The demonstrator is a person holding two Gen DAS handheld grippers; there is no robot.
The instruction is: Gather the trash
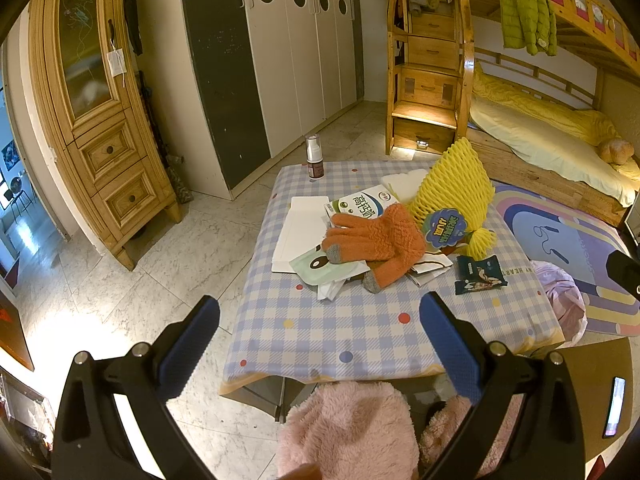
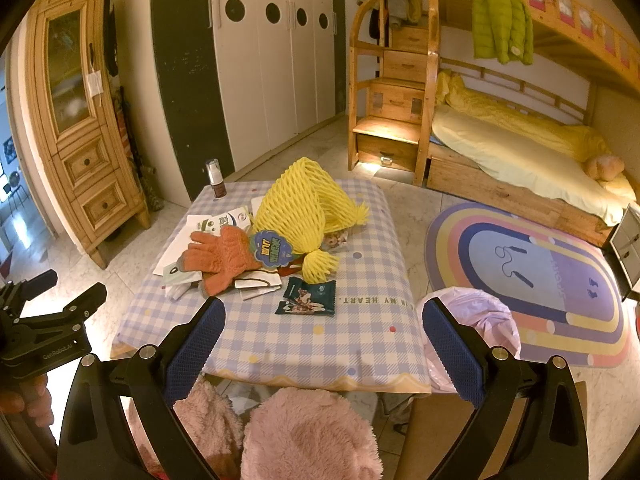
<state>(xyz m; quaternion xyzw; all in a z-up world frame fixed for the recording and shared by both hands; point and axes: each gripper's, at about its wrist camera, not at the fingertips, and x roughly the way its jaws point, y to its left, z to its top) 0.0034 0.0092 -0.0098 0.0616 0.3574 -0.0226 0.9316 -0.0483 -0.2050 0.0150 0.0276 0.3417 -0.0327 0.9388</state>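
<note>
both grippers, left gripper (image 1: 320, 320) and right gripper (image 2: 324, 320), spread wide and empty; dark snack wrapper (image 2: 306, 297) lies just ahead of the right one on the checkered table (image 2: 320, 344).

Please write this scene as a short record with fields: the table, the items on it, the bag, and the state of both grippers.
surface: table with checked cloth
items: yellow foam net, orange gloves, dark snack wrapper, milk carton, papers, pump bottle
bag: pink bag on the floor, right of the table
left gripper: open, holds nothing
right gripper: open, holds nothing
</note>
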